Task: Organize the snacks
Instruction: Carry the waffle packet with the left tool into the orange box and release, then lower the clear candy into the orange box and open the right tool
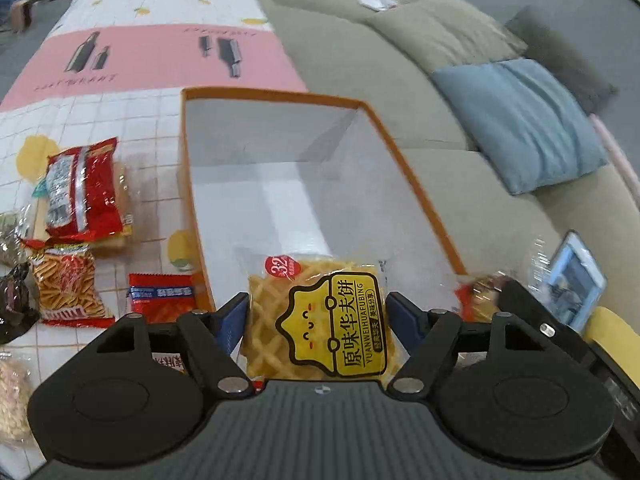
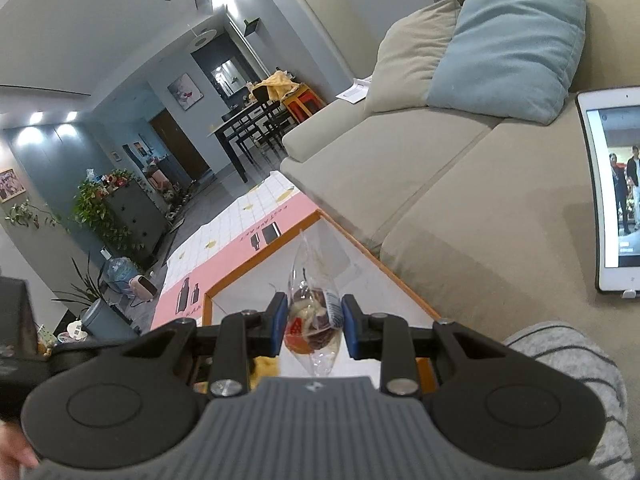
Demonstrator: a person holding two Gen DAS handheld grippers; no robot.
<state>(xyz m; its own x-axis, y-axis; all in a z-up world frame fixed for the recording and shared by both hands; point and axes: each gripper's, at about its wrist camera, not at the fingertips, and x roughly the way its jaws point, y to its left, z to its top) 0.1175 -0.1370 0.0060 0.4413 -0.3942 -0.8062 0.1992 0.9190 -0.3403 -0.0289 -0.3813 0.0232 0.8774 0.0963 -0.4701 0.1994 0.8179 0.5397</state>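
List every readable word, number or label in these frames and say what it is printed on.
"原味华夫饼" and "YUANWEIHUAFUBING": yellow label of the waffle packet between the left gripper's jaws.
"32": red round sticker on the same packet.
Pink band lettering on the tablecloth: too blurred to read.
Red snack bags, tablet screen: print too small or blurred.

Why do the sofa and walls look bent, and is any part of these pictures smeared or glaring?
Both views are fisheye, so straight lines bow toward the edges. Left wrist view: the sofa and the box rim are smeared by motion, while the waffle pack stays sharp; its wrapper shows small glints. Right wrist view: sharper, with ceiling lights blown out white and the tablet screen bright.
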